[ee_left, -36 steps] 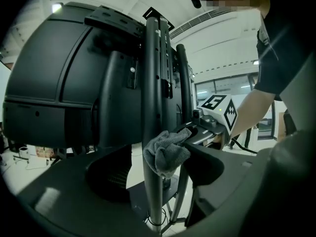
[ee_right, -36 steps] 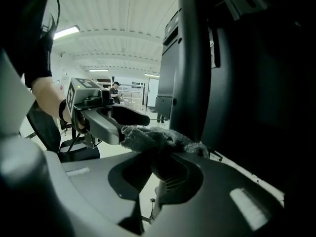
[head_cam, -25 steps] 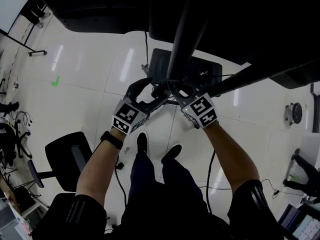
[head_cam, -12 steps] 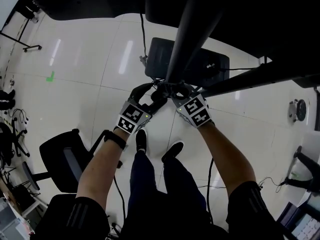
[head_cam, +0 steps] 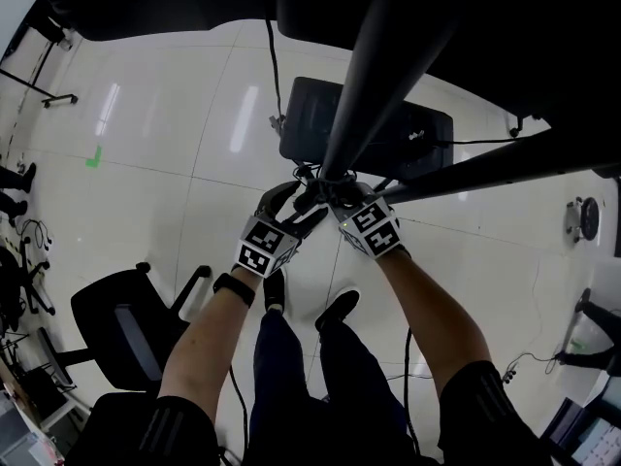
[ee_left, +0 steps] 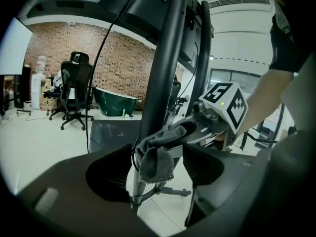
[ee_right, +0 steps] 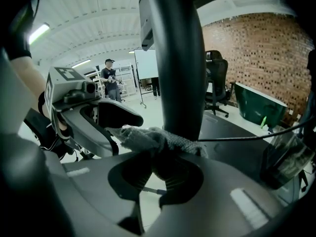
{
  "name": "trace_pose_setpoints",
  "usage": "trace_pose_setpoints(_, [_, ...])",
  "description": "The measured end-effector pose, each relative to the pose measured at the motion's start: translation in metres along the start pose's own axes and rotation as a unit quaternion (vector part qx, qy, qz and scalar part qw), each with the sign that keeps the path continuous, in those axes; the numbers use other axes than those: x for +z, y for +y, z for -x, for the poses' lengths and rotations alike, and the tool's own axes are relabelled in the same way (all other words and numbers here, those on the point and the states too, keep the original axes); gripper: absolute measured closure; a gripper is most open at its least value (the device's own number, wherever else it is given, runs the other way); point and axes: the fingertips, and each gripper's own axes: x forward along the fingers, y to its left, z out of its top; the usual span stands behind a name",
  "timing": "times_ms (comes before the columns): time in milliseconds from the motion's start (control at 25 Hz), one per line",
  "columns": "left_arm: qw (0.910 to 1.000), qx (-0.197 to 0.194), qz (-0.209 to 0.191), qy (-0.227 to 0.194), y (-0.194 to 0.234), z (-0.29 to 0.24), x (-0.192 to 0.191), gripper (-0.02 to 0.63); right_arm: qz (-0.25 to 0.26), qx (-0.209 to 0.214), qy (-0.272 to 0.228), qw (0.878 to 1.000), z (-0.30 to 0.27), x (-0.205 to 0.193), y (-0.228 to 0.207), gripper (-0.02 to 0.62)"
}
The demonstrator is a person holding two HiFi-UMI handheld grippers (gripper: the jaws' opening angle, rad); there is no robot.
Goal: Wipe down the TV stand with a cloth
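A glossy white tiled floor (head_cam: 175, 163) mirrors long ceiling lights, and a small green tape mark (head_cam: 93, 158) sits on it at the left. A black office chair with armrests (head_cam: 121, 323) stands near the lower left. A red brick wall (ee_left: 64, 58) runs along the back, with a tall black high-backed chair (ee_left: 74, 90) and a dark green tub (ee_left: 114, 101) before it. Overhead, a white ribbed ceiling (ee_right: 84, 28) carries a bright strip light (ee_right: 37, 33). A white board on a stand (ee_right: 147, 63) stands far off.

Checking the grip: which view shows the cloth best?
Left gripper view: the cloth hangs whole at the pole. Right gripper view shows only its bunched edge over the jaws; head view barely shows it.
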Motion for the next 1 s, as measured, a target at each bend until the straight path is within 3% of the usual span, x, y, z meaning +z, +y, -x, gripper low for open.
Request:
trace_pose_setpoints(280, [0.9999,-0.002,-0.004,0.012,-0.002,-0.004,-0.022,0.256,-0.022,-0.006,0.028,0.999,-0.025,-0.032,-0.001,0.56])
trace_pose_setpoints(480, [0.9999,0.004,-0.01,0.011,-0.007,0.012,-0.009,0.256,-0.029,0.003,-0.005,1.0,-0.004,-0.013,0.004,0.56])
trace_pose_setpoints(720, [0.9979,0.011,-0.05,-0.04,-0.039,0.058,0.077,0.256,-0.012,0.017,-0.079,0.997,0.074,0.057,0.033,0.56])
trace_pose_setpoints(1000, [0.9914,0.0,-0.095,-0.09,-0.109,0.107,0.187,0.256,-0.004,-0.007,-0.167,0.986,0.187,0.15,0.042,0.56])
